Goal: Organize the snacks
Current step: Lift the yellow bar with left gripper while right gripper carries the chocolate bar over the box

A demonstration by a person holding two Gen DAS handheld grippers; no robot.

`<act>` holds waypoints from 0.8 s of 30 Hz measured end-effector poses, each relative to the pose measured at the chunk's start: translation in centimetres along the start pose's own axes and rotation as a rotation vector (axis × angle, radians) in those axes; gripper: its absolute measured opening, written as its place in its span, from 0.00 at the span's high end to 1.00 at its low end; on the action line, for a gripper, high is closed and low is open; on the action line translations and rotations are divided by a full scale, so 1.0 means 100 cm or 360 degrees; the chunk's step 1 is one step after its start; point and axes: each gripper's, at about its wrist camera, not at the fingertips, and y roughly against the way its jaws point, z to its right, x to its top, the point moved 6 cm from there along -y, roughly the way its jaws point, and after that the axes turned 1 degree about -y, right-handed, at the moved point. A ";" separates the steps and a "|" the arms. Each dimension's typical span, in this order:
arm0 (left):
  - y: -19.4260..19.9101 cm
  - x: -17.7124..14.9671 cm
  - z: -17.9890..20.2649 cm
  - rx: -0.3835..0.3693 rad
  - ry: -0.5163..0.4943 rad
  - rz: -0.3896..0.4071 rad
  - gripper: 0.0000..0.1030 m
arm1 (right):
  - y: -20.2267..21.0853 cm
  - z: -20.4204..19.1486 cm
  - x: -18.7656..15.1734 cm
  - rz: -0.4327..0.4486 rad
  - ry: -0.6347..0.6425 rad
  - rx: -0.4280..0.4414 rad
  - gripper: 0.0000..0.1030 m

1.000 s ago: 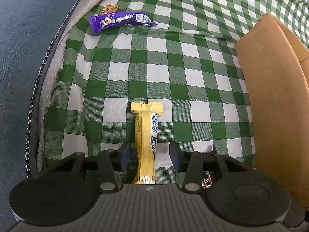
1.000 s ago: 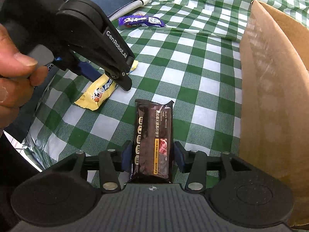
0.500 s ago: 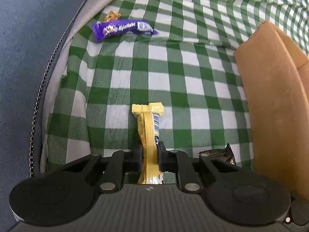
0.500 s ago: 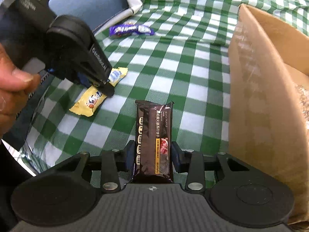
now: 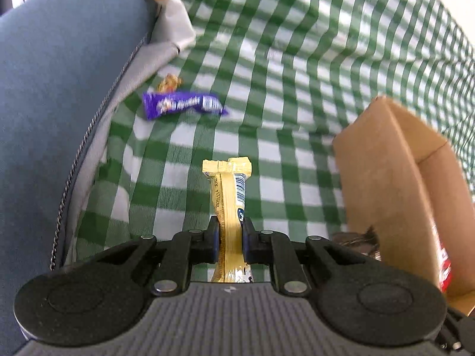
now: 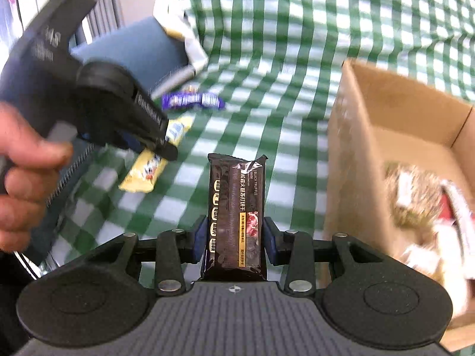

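Left wrist: our left gripper [image 5: 231, 238], open around the yellow bar [image 5: 228, 204] a second ago, now clamps it and has lifted it off the cloth [image 5: 267, 136]; its long axis runs straight ahead.

Right wrist: our right gripper [image 6: 234, 237] still grips the dark bar [image 6: 234, 207], pointing forward, nearer the box [image 6: 350, 154].

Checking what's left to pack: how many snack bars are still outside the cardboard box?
3: yellow-wrapped bar in left gripper, dark truffle bar in right gripper, purple-wrapped bar lying on checked cloth. Others may be hidden.
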 end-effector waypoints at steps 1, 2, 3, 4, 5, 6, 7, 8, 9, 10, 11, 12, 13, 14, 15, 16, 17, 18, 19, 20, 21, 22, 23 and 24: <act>0.004 0.002 0.001 -0.0008 0.0007 0.0025 0.85 | 0.006 0.002 0.006 0.0027 -0.0012 0.0002 0.60; 0.007 0.003 0.002 -0.0020 0.0020 0.0053 0.85 | 0.011 0.005 0.013 0.0051 -0.0019 0.0001 0.60; 0.011 0.005 0.003 -0.0032 0.0036 0.0080 0.85 | 0.018 0.008 0.020 0.0081 -0.0025 -0.0004 0.60; 0.015 0.006 0.004 -0.0043 0.0047 0.0101 0.85 | 0.024 0.011 0.027 0.0106 -0.0032 -0.0005 0.60; 0.019 0.006 0.005 -0.0055 0.0055 0.0124 0.85 | 0.031 0.014 0.034 0.0133 -0.0043 -0.0004 0.60; 0.022 0.006 0.007 -0.0066 0.0059 0.0145 0.85 | 0.039 0.018 0.041 0.0165 -0.0056 -0.0003 0.60; 0.026 0.006 0.009 -0.0078 0.0061 0.0168 0.85 | 0.047 0.024 0.047 0.0199 -0.0065 -0.0003 0.60; 0.031 0.006 0.011 -0.0090 0.0062 0.0192 0.85 | 0.055 0.029 0.053 0.0231 -0.0064 -0.0005 0.60; 0.035 0.006 0.014 -0.0101 0.0060 0.0215 0.85 | 0.062 0.034 0.057 0.0259 -0.0058 -0.0007 0.60; 0.039 0.006 0.016 -0.0112 0.0055 0.0236 0.85 | 0.070 0.042 0.061 0.0289 -0.0050 -0.0013 0.60; 0.043 0.006 0.018 -0.0124 0.0049 0.0260 0.85 | 0.077 0.050 0.064 0.0321 -0.0045 -0.0022 0.60; 0.047 0.006 0.021 -0.0133 0.0042 0.0286 0.85 | 0.083 0.059 0.066 0.0352 -0.0044 -0.0032 0.60; 0.051 0.005 0.024 -0.0141 0.0035 0.0311 0.85 | 0.089 0.067 0.067 0.0384 -0.0044 -0.0046 0.60; 0.055 0.004 0.027 -0.0150 0.0028 0.0331 0.85 | 0.094 0.077 0.068 0.0416 -0.0046 -0.0061 0.60; 0.058 0.003 0.030 -0.0159 0.0021 0.0351 0.85 | 0.098 0.087 0.067 0.0450 -0.0051 -0.0077 0.60; 0.060 0.002 0.035 -0.0167 0.0011 0.0370 0.85 | 0.102 0.097 0.065 0.0482 -0.0059 -0.0097 0.60; 0.061 0.001 0.039 -0.0173 -0.0002 0.0385 0.85 | 0.104 0.107 0.062 0.0507 -0.0074 -0.0121 0.60; 0.062 0.000 0.041 -0.0180 -0.0016 0.0395 0.85 | 0.105 0.118 0.056 0.0528 -0.0101 -0.0151 0.60; 0.062 -0.001 0.045 -0.0188 -0.0032 0.0405 0.85 | 0.103 0.127 0.051 0.0535 -0.0137 -0.0177 0.60; 0.062 -0.003 0.049 -0.0196 -0.0050 0.0412 0.85 | 0.102 0.137 0.043 0.0526 -0.0182 -0.0199 0.60; 0.062 -0.004 0.053 -0.0204 -0.0067 0.0419 0.85 | 0.099 0.146 0.035 0.0494 -0.0226 -0.0215 0.60; 0.062 -0.004 0.057 -0.0212 -0.0082 0.0427 0.85 | 0.096 0.155 0.031 0.0454 -0.0271 -0.0235 0.60; 0.062 -0.004 0.060 -0.0218 -0.0096 0.0436 0.85 | 0.097 0.162 0.028 0.0450 -0.0315 -0.0250 0.60; 0.061 -0.005 0.062 -0.0225 -0.0108 0.0444 0.85 | 0.099 0.167 0.028 0.0468 -0.0345 -0.0253 0.60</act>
